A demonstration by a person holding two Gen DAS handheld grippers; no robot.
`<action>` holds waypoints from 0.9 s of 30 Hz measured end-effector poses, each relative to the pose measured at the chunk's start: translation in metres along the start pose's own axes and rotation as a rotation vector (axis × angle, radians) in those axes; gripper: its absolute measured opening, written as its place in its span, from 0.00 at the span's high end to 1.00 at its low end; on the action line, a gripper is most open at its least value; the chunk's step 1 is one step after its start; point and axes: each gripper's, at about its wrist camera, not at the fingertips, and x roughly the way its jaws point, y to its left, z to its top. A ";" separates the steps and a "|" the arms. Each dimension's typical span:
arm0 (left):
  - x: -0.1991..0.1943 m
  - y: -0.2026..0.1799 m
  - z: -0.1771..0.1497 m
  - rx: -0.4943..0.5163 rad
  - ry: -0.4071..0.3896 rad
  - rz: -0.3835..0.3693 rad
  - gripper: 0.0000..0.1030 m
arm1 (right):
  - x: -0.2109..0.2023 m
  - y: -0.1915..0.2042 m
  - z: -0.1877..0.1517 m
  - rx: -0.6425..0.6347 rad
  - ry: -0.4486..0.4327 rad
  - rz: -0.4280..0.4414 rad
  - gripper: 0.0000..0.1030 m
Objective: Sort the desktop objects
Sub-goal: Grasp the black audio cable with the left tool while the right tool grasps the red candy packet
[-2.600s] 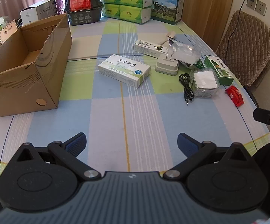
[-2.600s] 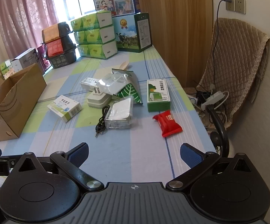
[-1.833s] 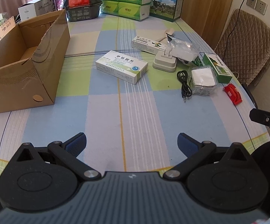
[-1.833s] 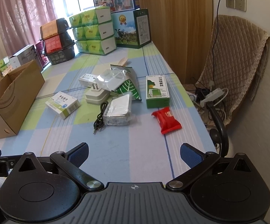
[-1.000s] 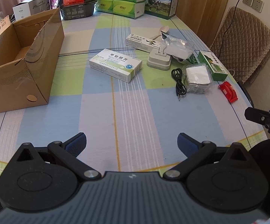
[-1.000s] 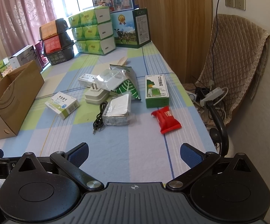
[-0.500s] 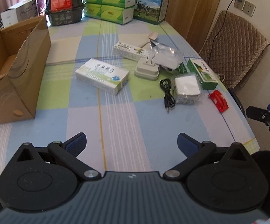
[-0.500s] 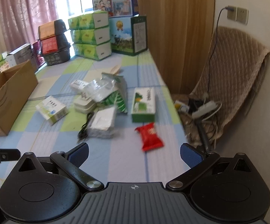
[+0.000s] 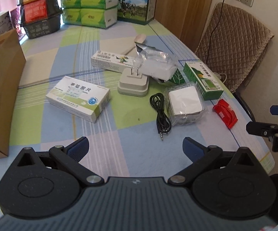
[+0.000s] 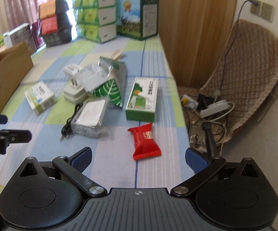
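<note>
Loose objects lie on the checked tablecloth: a white-green medicine box [image 9: 78, 97] [image 10: 41, 96], a white plug adapter [image 9: 133, 83] [image 10: 74, 94], a coiled black audio cable [image 9: 161, 113] [image 10: 69, 122], a clear case with a white block [image 9: 185, 103] [image 10: 89, 117], a green carton [image 9: 203, 79] [image 10: 143, 101] and a red snack packet [image 9: 225, 113] [image 10: 145, 141]. My left gripper [image 9: 136, 149] hangs open just short of the cable. My right gripper [image 10: 138, 158] is open too, with the red packet right in front of its gap. Neither holds anything.
An open cardboard box [image 9: 0, 88] stands at the left. Tissue packs [image 9: 89, 3], a milk carton box [image 9: 136, 2] and crates line the table's far end. A padded chair [image 10: 252, 73] and a power strip [image 10: 214, 107] sit beyond the table's right edge.
Both grippers have moved forward and to the right, toward the cluster of objects. The red packet now sits close before the right gripper. Jaws stay open.
</note>
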 end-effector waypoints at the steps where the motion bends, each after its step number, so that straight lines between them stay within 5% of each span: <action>1: 0.005 0.000 0.001 0.004 0.007 0.001 0.01 | 0.004 0.000 0.001 -0.008 0.008 0.003 0.02; 5: 0.023 -0.004 0.005 0.052 0.030 0.001 0.01 | 0.020 -0.004 0.009 -0.040 0.038 0.013 0.03; 13: 0.044 -0.005 0.012 0.072 0.031 -0.026 0.01 | 0.054 -0.014 0.014 -0.069 0.099 0.024 0.22; 23: 0.059 -0.009 0.016 0.107 0.008 -0.085 0.03 | 0.081 -0.009 0.017 -0.131 0.125 0.012 0.50; 27: 0.065 -0.015 0.017 0.149 0.008 -0.097 0.11 | 0.084 -0.010 0.019 -0.104 0.125 0.008 0.61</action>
